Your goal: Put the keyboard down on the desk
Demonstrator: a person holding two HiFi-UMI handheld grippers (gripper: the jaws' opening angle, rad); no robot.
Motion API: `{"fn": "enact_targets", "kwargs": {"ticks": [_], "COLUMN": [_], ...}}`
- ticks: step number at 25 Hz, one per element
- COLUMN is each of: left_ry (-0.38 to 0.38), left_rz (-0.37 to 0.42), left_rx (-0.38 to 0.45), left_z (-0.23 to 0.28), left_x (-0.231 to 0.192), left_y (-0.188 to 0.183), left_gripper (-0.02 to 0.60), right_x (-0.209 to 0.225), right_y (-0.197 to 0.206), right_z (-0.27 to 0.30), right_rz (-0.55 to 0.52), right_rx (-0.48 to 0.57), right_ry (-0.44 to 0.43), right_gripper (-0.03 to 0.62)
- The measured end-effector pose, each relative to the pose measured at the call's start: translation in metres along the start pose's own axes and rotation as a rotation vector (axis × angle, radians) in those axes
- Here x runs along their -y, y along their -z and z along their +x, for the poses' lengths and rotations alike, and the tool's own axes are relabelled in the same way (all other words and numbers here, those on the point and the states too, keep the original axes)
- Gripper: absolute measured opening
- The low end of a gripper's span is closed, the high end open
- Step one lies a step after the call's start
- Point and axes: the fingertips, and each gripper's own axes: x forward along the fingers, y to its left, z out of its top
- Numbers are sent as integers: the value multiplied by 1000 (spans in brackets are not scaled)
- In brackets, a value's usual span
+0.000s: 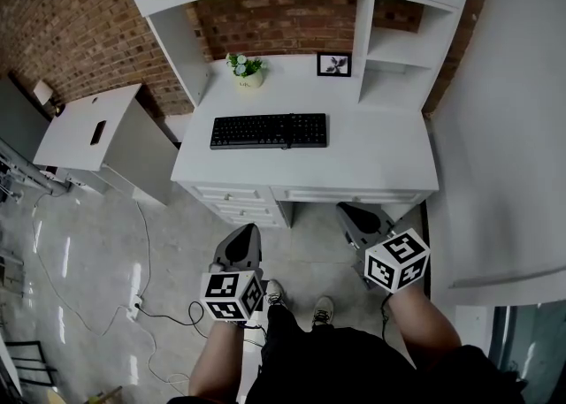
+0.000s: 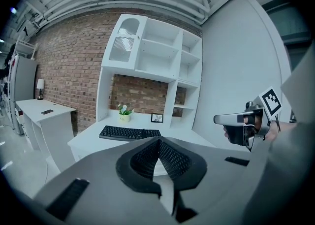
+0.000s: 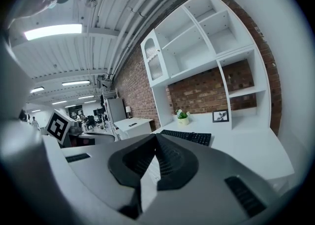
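The left gripper has its grey jaws, lined with ribbed black pads, pressed together at the tips with nothing between them. The right gripper is closed the same way and is also empty. Both hang over the glossy floor, short of the smooth white table. The flat, black, rectangular keyboard lies on the table at 12 o'clock from the left gripper, well apart from both. Beyond it stand a small potted plant and a dark picture frame, its picture too small to make out. The white shelf unit is cut off at the top of the head view.
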Motion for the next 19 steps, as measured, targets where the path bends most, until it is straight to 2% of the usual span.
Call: {"fn": "enact_targets", "kwargs": {"ticks": [19], "left_ry": [-1], "left_rz": [40], "left_rx": [17], "left_z": [-12], "left_x": [8], "left_y": [-2], "left_gripper": [18], "right_x": [-4], "right_y": [-4], "right_z": [-16], "right_rz": [12], "right_rx": [19], "right_ry": [6], "right_gripper": [18]}}
